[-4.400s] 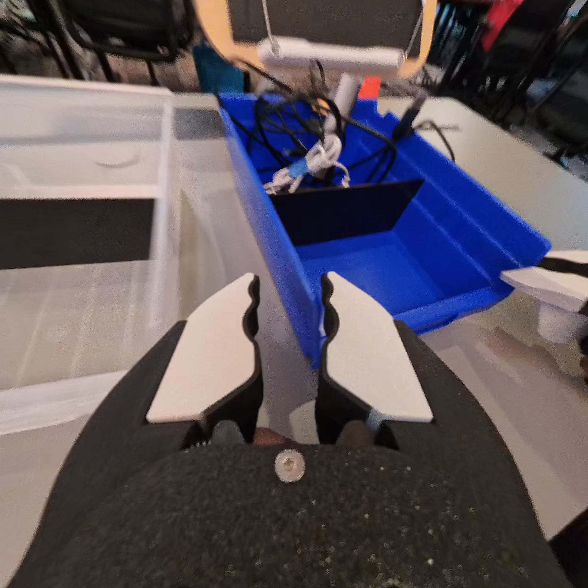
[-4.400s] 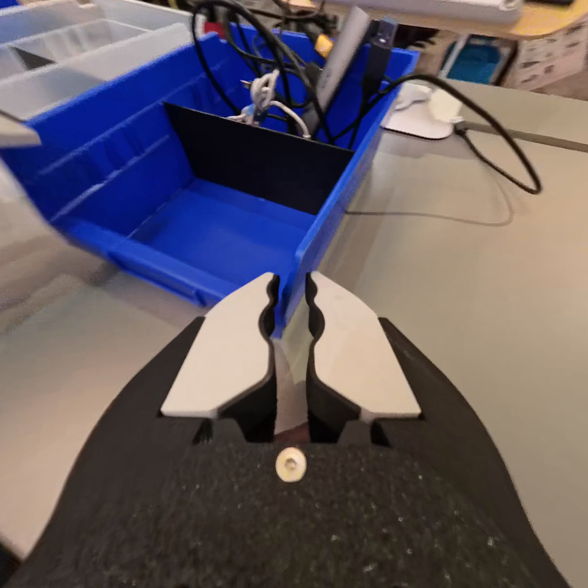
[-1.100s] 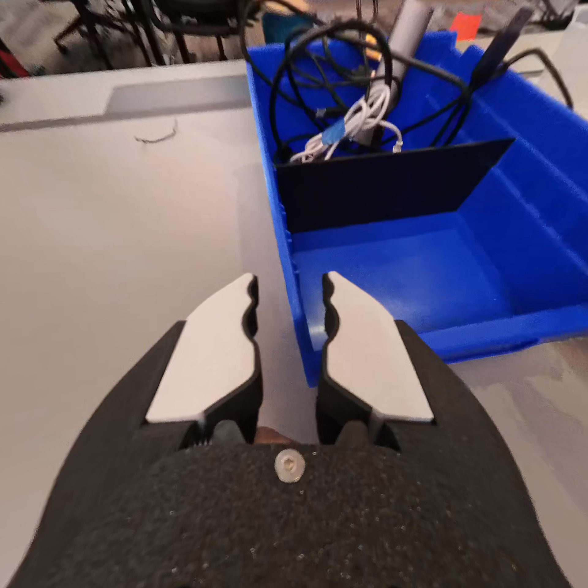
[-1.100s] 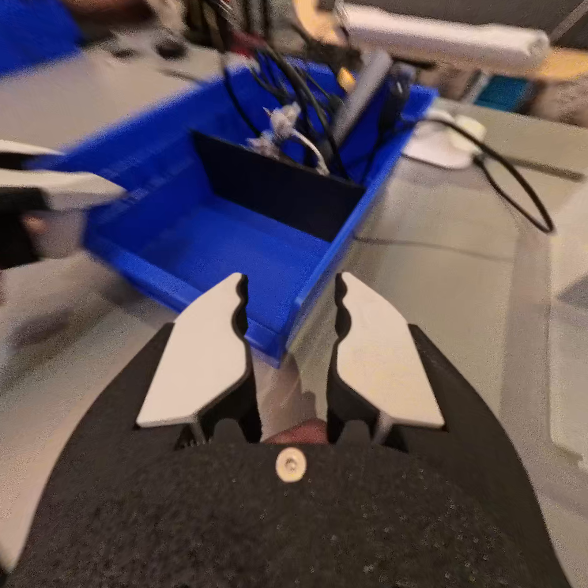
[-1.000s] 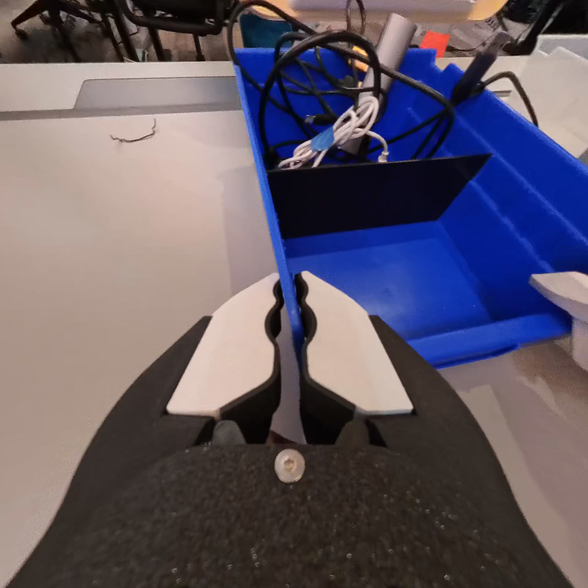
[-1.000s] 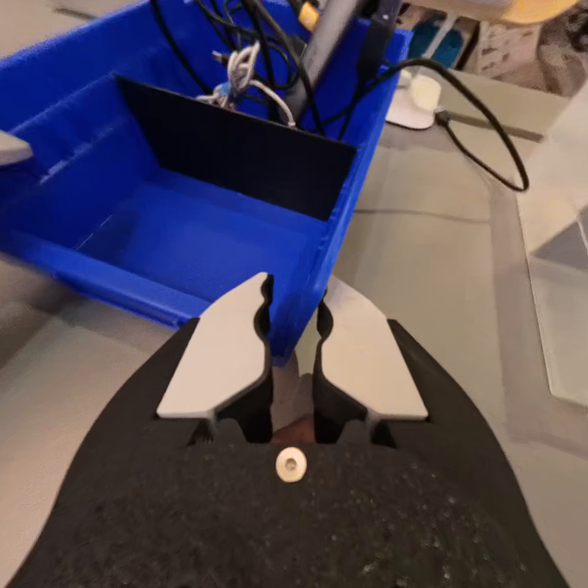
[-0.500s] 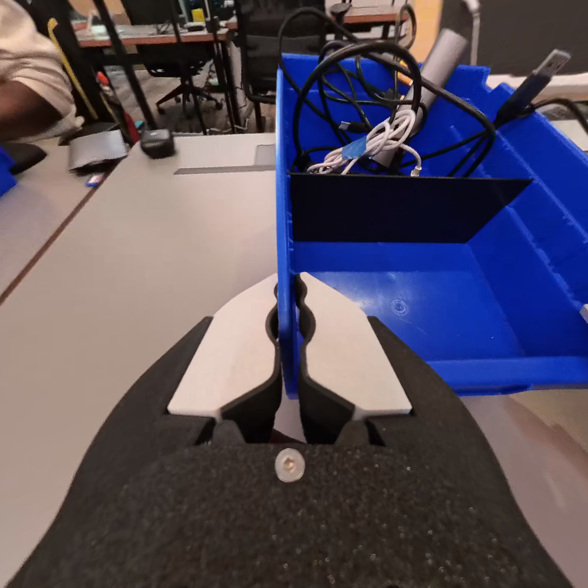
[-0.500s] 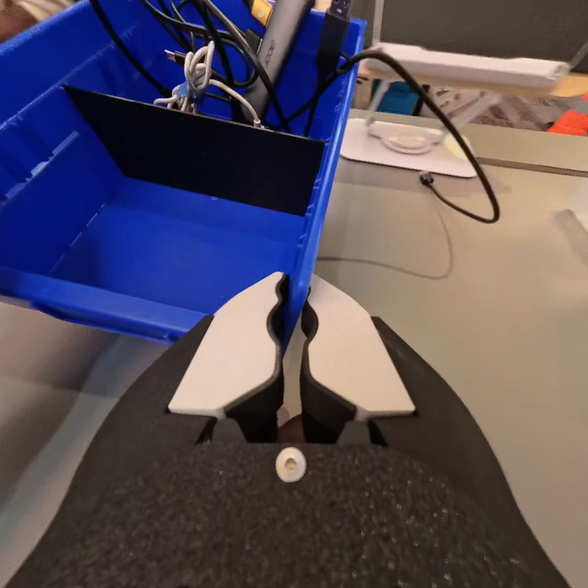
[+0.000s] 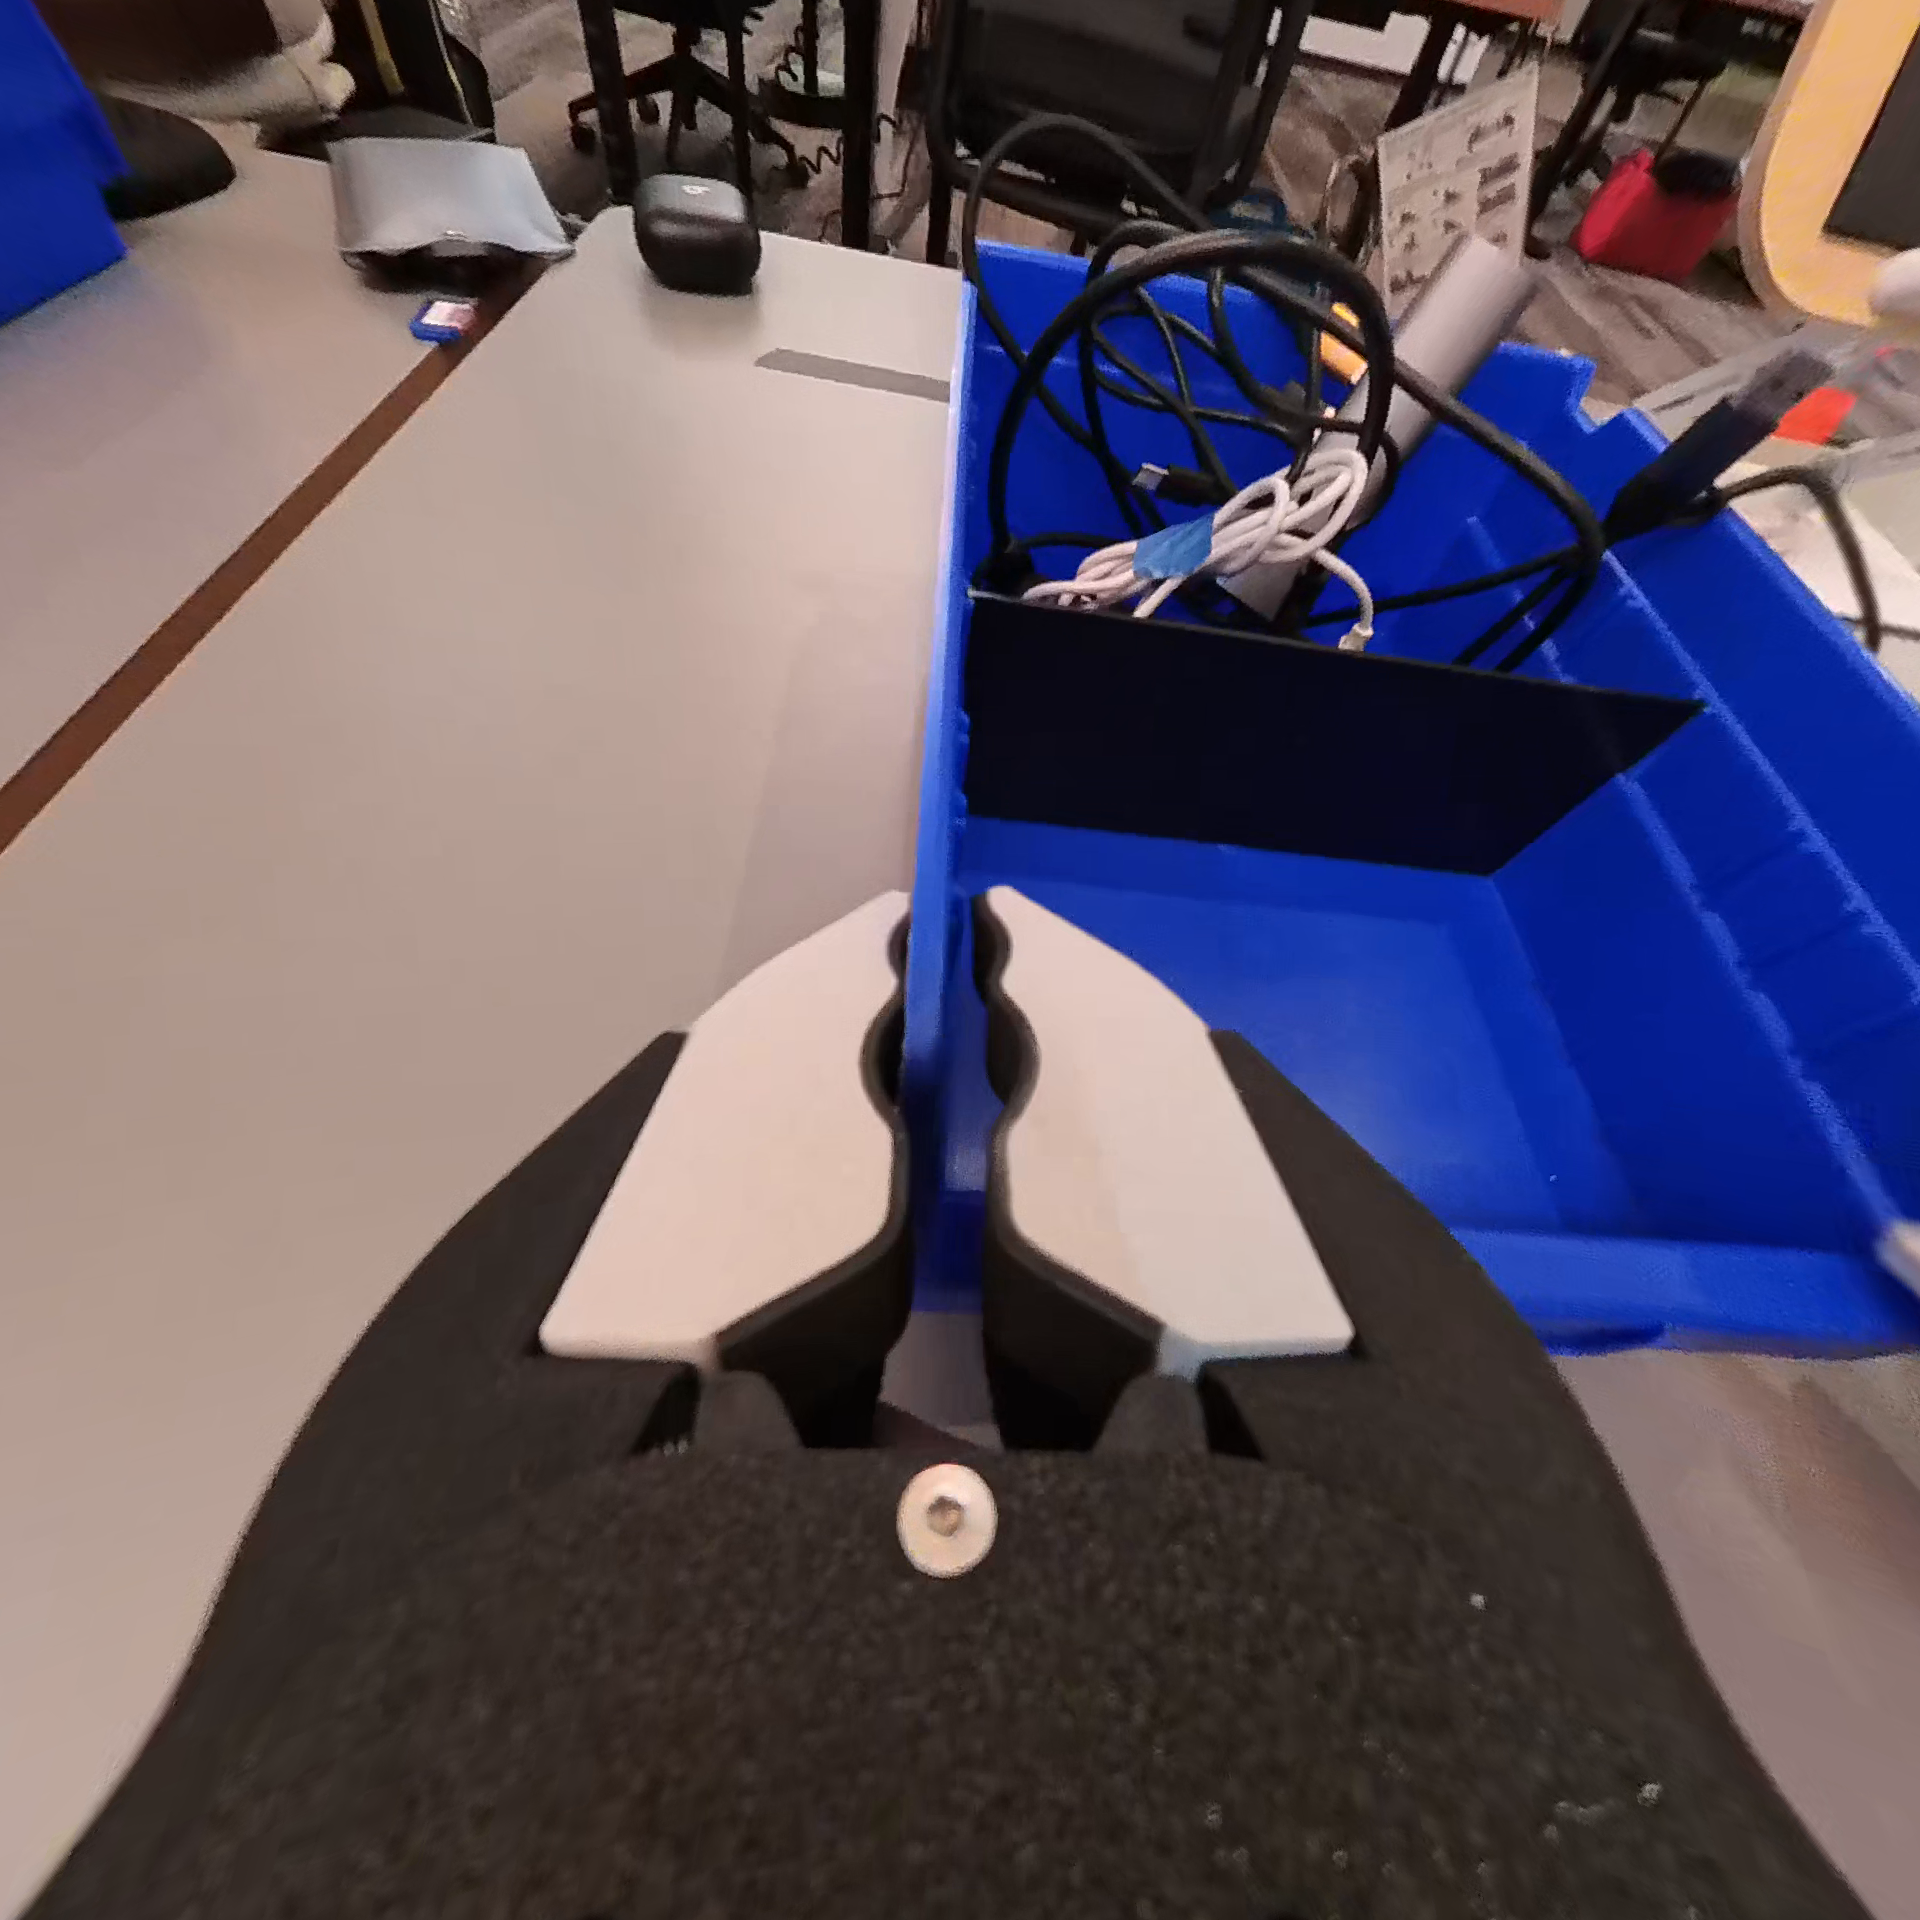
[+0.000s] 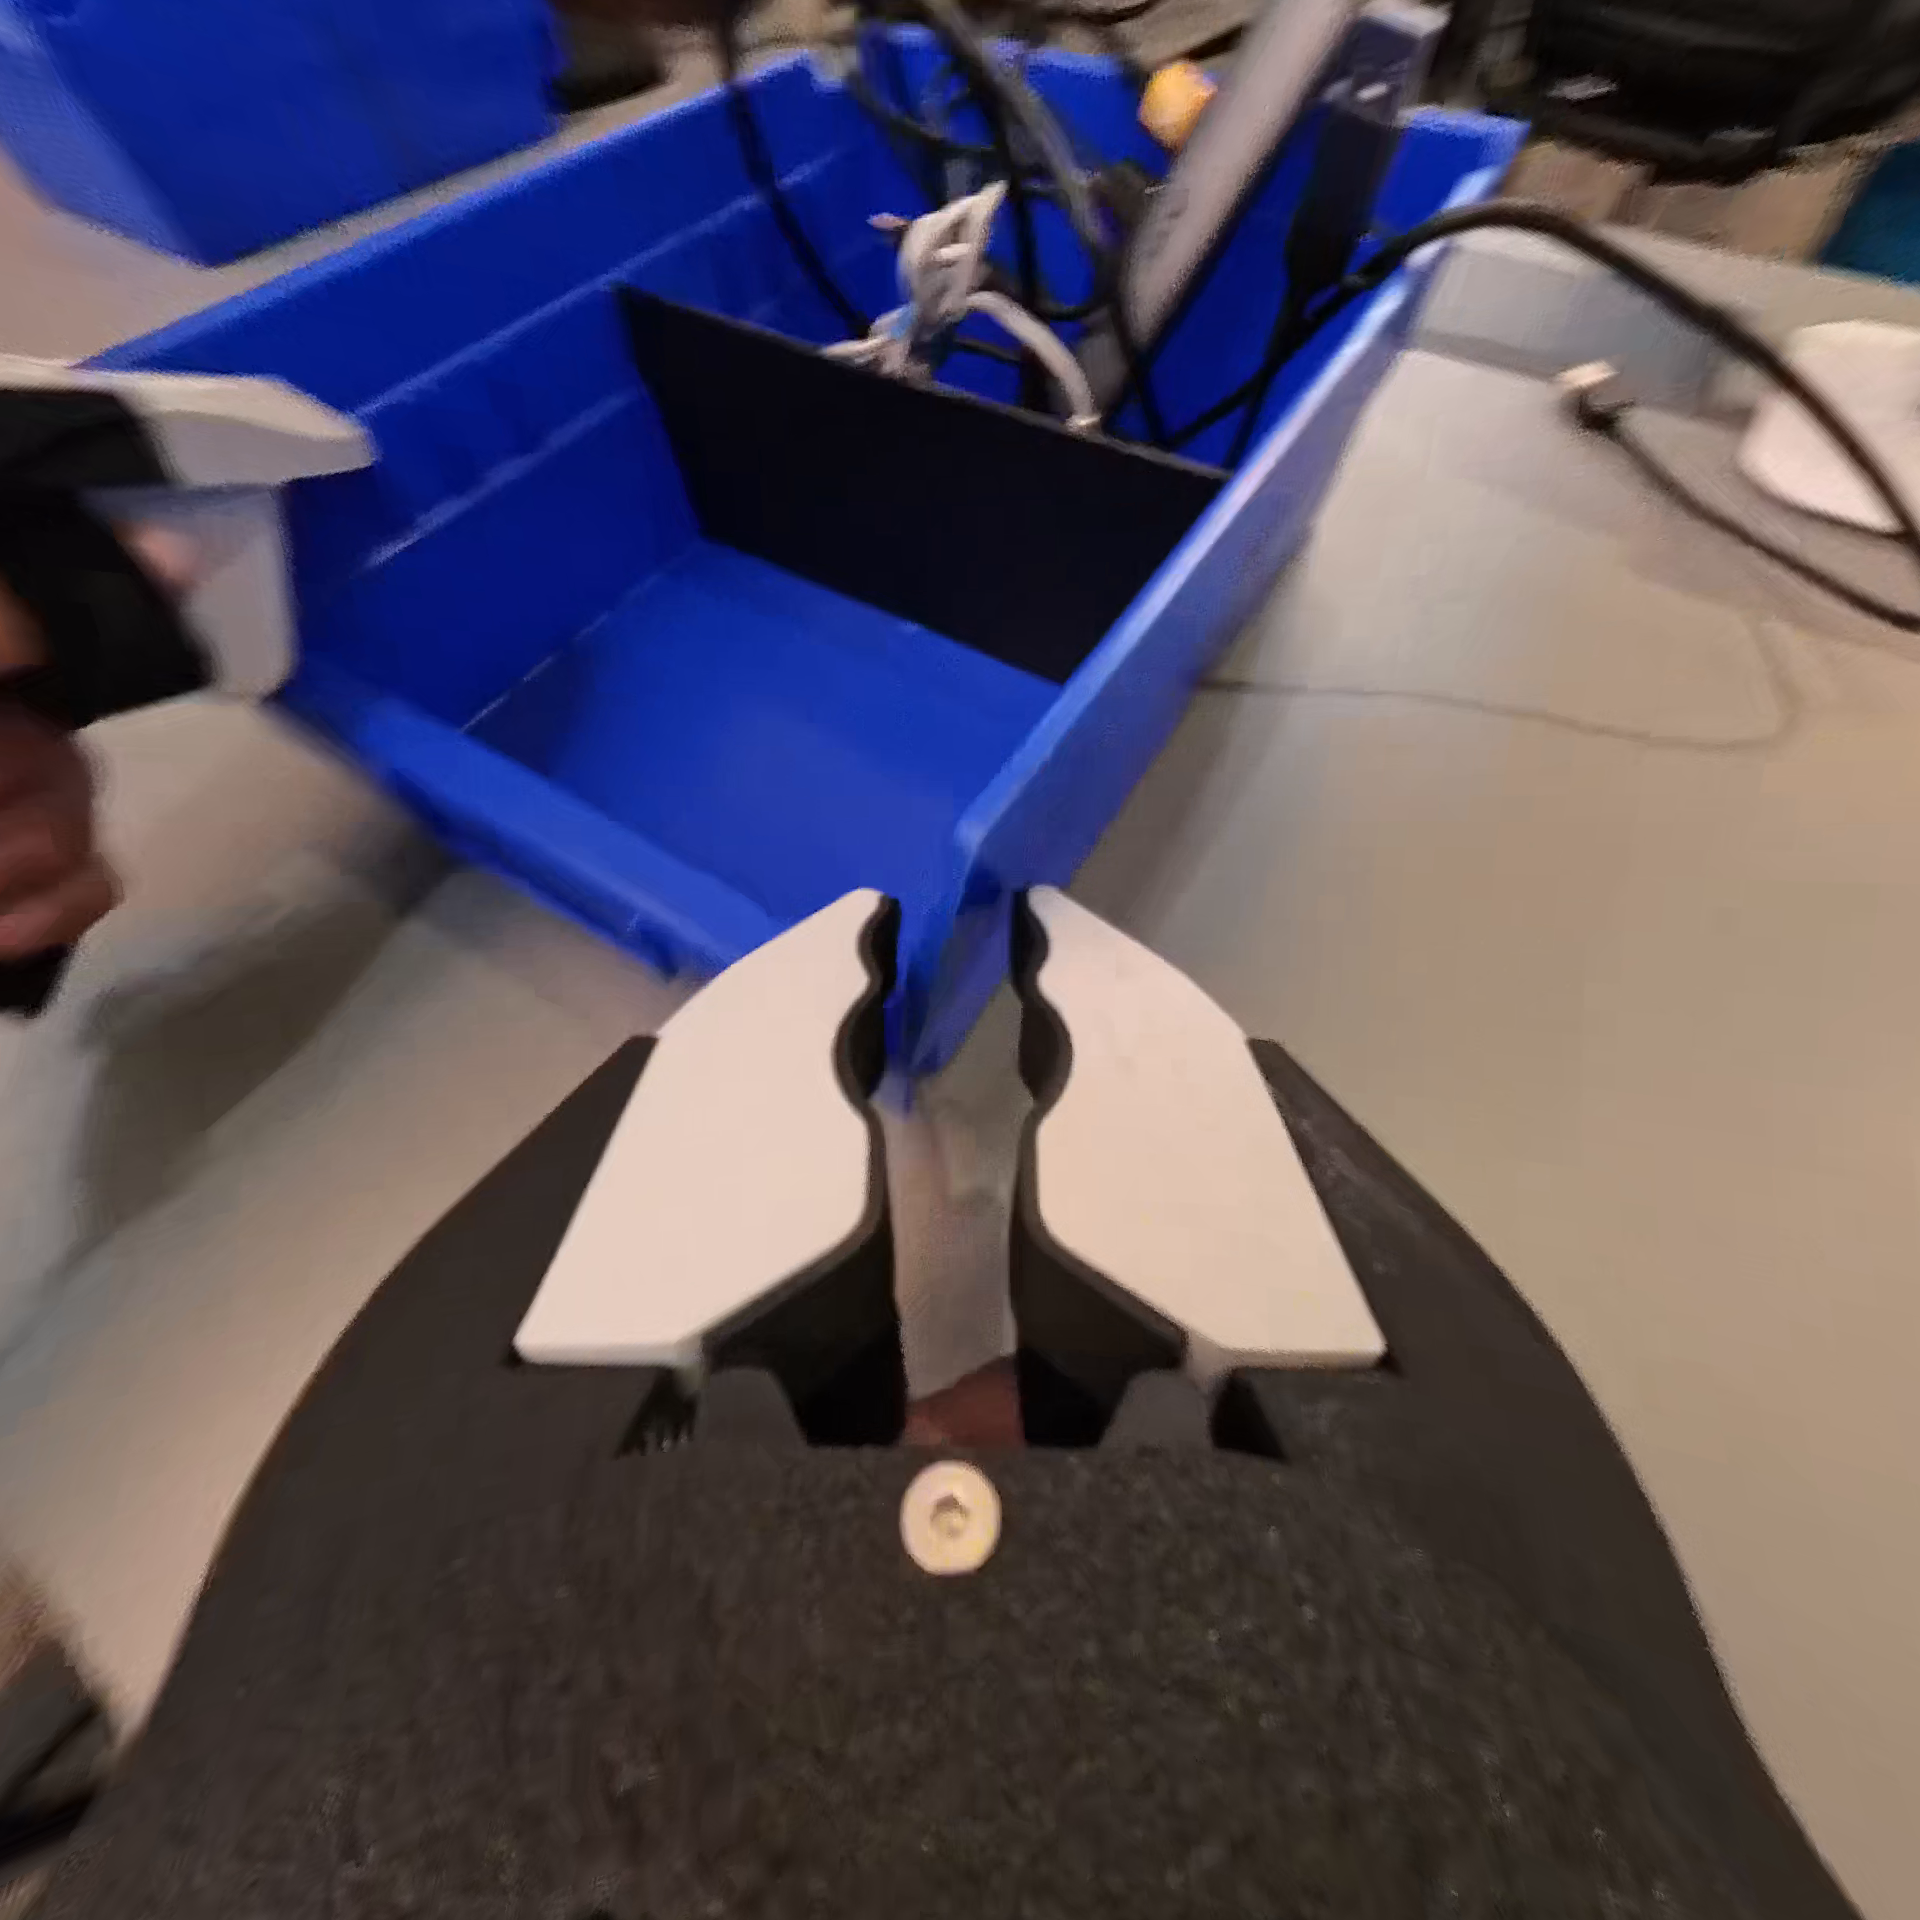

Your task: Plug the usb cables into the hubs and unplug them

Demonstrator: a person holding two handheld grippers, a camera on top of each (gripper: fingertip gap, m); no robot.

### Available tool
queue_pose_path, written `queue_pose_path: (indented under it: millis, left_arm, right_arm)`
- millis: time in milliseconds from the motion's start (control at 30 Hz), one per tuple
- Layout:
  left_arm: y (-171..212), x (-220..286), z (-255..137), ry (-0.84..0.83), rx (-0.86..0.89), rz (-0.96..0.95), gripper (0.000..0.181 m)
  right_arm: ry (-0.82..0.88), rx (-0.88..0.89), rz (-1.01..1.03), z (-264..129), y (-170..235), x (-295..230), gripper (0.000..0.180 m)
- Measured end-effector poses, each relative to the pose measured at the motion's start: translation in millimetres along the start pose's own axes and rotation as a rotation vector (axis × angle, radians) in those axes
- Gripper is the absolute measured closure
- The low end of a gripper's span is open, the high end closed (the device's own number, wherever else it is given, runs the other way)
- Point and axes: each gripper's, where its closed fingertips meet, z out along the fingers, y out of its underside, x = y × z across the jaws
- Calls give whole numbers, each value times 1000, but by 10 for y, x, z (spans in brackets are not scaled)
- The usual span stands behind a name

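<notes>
A blue bin (image 9: 1299, 1039) with a black divider (image 9: 1299, 748) sits on the grey table. Its back part holds tangled black cables (image 9: 1174, 343), a white cable bundle (image 9: 1247, 540), a grey hub (image 9: 1455, 312) leaning upright, and a dark USB plug (image 9: 1704, 436) sticking over the right wall. My left gripper (image 9: 940, 935) is shut on the bin's left wall near the front corner. My right gripper (image 10: 954, 935) straddles the front right corner of the bin (image 10: 748, 748) with its jaws a little apart. The hub (image 10: 1216, 177) and the white cable (image 10: 945, 270) show blurred there.
A black earbud case (image 9: 694, 247), a grey pouch (image 9: 447, 208) and a small blue card (image 9: 442, 317) lie at the table's far left. Office chairs stand behind. A white stand base (image 10: 1839, 436) and a black cable (image 10: 1662, 281) are right of the bin. Another blue bin (image 10: 260, 114) is at far left.
Both grippers closed on the bin's side walls and the bin turned. Now the right gripper's jaws have parted and slid back to the front corner. The left gripper still clamps the left wall.
</notes>
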Motion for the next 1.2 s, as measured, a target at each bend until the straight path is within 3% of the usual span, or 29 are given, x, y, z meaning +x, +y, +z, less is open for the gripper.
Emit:
queue_pose_path:
  millis: [133, 200, 367, 533, 667, 800, 933, 1200]
  left_arm:
    - [-221, -15, -242, -57, 116, -44, 153]
    - [-397, -44, -487, -127, 240, -59, 152]
    - [-490, 341, -732, -133, 358, -38, 152]
    - [-224, 1049, -450, 29, 219, -22, 152]
    - [-54, 1374, -292, 131, 118, -48, 153]
    - [8, 1436, -203, 120, 81, 16, 153]
    - [58, 1448, -155, 137, 52, 22, 153]
    - [159, 1546, -80, 180, 5, 96, 152]
  right_arm:
    - [-301, -69, -85, -521, 253, 33, 147]
    - [-324, -72, -123, -800, 394, 353, 147]
    - [-47, -28, -124, -1451, 634, 1724, 147]
    - [144, 113, 53, -2270, 877, 2712, 149]
    - [288, 172, 144, -2682, 998, 3366, 150]
    - [376, 159, 223, -2788, 1139, 3755, 150]
    - [308, 159, 355, -2758, 1205, 3722, 150]
    - [332, 126, 274, -2690, 1204, 3691, 151]
